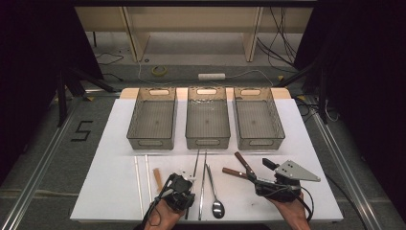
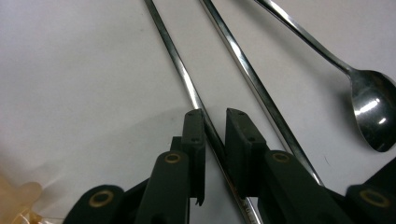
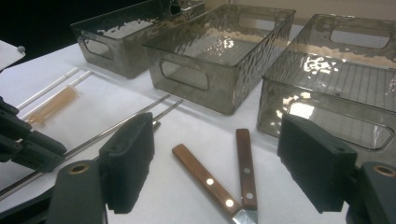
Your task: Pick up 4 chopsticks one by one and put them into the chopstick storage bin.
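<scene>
— Is there anything to read here?

— Yes, one thing. A big black number 5 [image 1: 82,130] is stuck on the grey floor [image 1: 43,143], to the left of the white table [image 1: 115,163].

— Any words on the boxes or the tools?

— No. None can be read there.

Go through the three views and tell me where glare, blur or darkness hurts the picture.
High view: both sides are black, the white table evenly lit. Left gripper view: glare on the spoon bowl; the near jaws and the pale thing at the bottom left corner are soft. Right gripper view: bright reflections on the clear bins; close jaws slightly blurred.
</scene>
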### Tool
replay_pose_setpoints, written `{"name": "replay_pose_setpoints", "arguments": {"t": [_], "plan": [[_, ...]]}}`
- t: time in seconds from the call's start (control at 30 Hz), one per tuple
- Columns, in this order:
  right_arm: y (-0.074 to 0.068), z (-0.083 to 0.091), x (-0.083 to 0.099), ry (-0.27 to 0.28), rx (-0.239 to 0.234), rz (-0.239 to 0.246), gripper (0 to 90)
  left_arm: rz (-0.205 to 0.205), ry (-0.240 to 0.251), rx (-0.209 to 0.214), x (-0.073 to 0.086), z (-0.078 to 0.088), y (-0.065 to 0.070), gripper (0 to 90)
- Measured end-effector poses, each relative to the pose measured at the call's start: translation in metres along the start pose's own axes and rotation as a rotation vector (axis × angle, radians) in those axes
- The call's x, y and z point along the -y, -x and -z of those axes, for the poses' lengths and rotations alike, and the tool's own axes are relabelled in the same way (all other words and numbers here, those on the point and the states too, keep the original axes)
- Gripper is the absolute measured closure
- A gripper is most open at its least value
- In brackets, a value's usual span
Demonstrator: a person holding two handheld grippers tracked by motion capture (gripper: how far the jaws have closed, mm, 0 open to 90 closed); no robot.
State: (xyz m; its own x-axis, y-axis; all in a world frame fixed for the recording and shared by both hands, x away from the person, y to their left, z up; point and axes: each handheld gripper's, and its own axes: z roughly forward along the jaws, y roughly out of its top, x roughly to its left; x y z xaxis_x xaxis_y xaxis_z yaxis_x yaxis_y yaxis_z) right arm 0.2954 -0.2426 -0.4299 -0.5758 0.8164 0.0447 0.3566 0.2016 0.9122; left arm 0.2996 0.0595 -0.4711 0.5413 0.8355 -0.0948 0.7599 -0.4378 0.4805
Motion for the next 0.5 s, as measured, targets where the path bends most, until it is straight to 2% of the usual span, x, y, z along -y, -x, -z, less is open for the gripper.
{"name": "replay_pose_setpoints", "arguments": {"t": [0.1,0.23,0.5], "plan": [[-0.0002,0.0001,-0.0001,0.001,-0.001,0.0,28.3,0.01,0.002,0.012,0.0012,0.0007,-0.0005,74.2],[-0.0001,-0.0001,-0.0001,0.0,0.0,0.0,28.3,-0.012,0.003,0.003,0.0061,0.0027,0.0043,74.4],[-0.0005,-0.0001,-0.0003,0.001,0.0,0.002,28.3,-0.019,0.01,-0.011,0.0077,0.0037,0.0062,77.5]]}}
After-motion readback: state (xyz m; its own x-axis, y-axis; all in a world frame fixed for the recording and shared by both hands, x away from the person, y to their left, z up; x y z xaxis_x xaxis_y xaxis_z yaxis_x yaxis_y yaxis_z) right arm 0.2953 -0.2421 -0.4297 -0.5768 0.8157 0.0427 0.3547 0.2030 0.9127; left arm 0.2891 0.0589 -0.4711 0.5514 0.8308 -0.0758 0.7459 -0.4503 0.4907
